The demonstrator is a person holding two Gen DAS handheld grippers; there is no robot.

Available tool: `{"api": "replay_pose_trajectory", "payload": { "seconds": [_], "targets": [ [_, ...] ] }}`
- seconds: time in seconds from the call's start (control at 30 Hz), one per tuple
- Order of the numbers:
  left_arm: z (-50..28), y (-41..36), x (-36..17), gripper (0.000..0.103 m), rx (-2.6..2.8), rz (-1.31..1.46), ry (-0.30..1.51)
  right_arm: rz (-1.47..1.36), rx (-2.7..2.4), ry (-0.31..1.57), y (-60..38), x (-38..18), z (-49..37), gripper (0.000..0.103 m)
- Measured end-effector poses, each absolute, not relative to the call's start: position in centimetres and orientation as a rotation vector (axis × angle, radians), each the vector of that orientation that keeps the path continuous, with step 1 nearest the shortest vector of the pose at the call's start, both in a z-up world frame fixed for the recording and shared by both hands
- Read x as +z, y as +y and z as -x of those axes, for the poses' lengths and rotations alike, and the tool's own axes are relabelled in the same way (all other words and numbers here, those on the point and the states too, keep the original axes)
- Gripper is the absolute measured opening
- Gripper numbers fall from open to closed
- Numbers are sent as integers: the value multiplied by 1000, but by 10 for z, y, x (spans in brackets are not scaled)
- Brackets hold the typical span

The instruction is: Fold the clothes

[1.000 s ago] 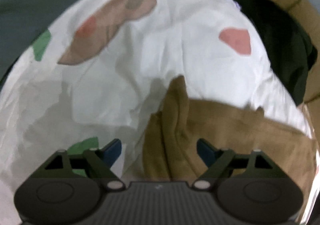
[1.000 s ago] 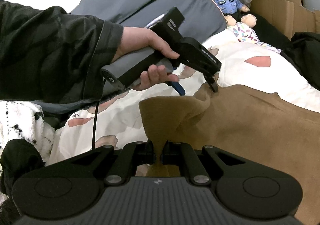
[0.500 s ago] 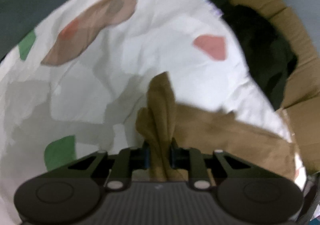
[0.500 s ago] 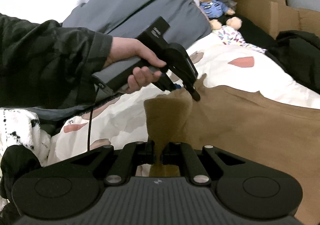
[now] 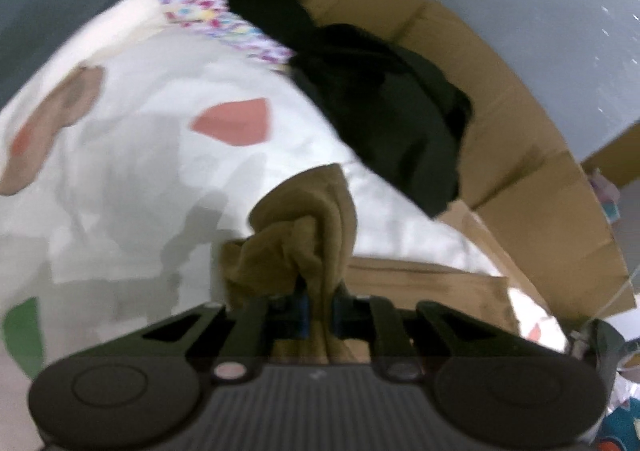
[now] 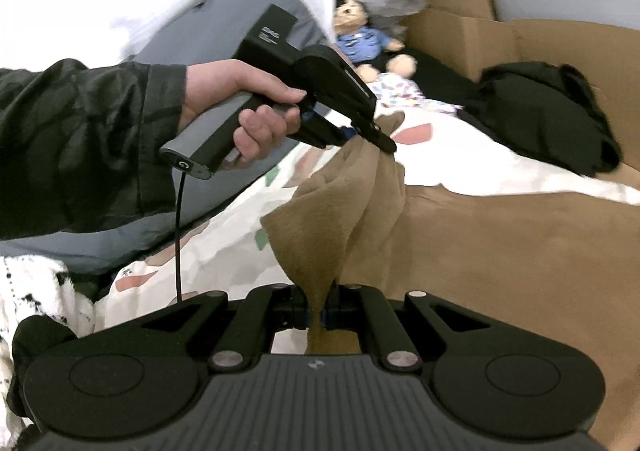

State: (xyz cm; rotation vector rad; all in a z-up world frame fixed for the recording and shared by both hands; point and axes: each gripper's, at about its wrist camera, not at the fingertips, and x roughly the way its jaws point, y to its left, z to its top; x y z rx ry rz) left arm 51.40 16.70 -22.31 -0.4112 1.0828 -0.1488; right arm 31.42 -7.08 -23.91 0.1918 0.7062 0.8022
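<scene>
Both grippers clamp the brown garment (image 6: 500,251): right gripper (image 6: 316,311) on its near edge, left gripper (image 6: 376,139) at 12 o'clock; the rest lies on the bedsheet (image 6: 460,167) toward 3 o'clock.

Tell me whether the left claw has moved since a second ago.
Yes. In the right wrist view the left claw has risen away from the patterned sheet, lifting the brown cloth it now pinches toward the teddy bear.
</scene>
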Motion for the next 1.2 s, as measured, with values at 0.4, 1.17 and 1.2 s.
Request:
{"api": "replay_pose_trajectory", "payload": {
  "seconds": [0.4,1.17,1.2],
  "targets": [
    [-525,53,-243,10,-284,378,1090,-325,645,737,-148,-252,-297,5],
    [-526,-101,-292,10,-256,302,1110,-611,389,785,-266,-304,-284,5],
    [-527,-107,-295,10,-251,298,1114,-627,379,787,-271,-306,-283,5]
  ]
}}
